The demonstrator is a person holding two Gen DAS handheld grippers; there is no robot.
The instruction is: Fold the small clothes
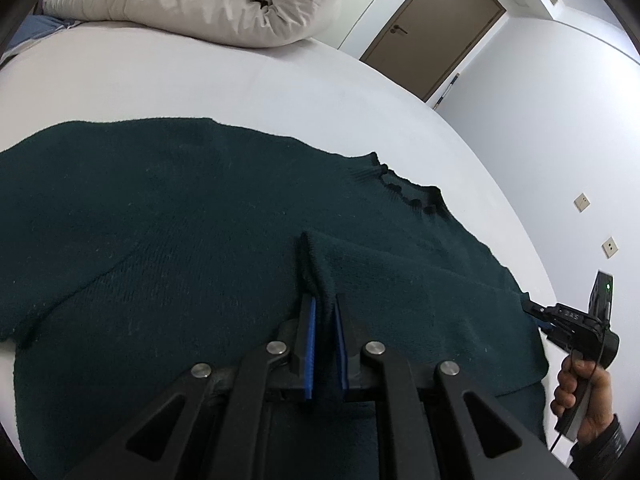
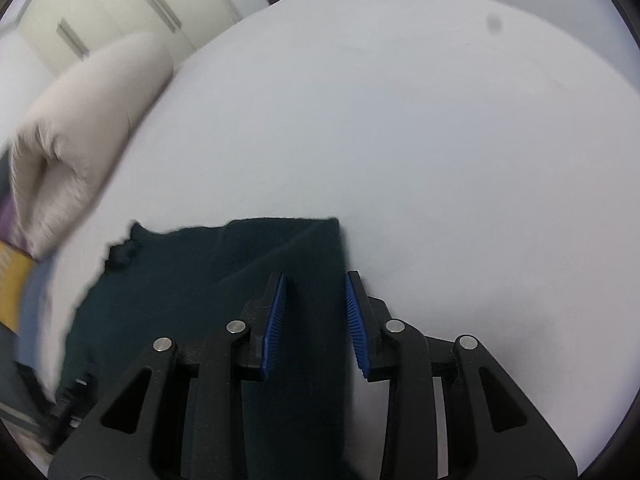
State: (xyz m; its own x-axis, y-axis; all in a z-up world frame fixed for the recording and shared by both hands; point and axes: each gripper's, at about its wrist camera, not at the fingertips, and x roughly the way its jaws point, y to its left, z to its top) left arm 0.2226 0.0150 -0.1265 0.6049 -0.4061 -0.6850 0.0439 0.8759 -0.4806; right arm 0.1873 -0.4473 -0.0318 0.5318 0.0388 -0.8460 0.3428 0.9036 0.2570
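While held at one fold only: risk of slip.
Sweater (image 1: 160,240): flat near bed (image 1: 200,80) front edge.
Left gripper (image 1: 325,312): nearly closed, pinching sleeve cuff (image 1: 316,264).
Right gripper (image 2: 316,312): part open astride sweater's right edge, gripping nothing.
Danger: cuff slips; fold bunches.

A white bed sheet (image 1: 200,88) is spread flat, and a rolled, cream-coloured duvet (image 1: 192,4) is laid across its far end, with a strip of blue fabric (image 1: 36,30) seen beside it. A brown door (image 1: 436,28) with a dark handle is set in the pale wall (image 1: 552,92), on which two small square sockets (image 1: 582,201) are mounted. In the right wrist view, pale wardrobe doors (image 2: 120,12) with long handles are seen behind the blurred duvet.
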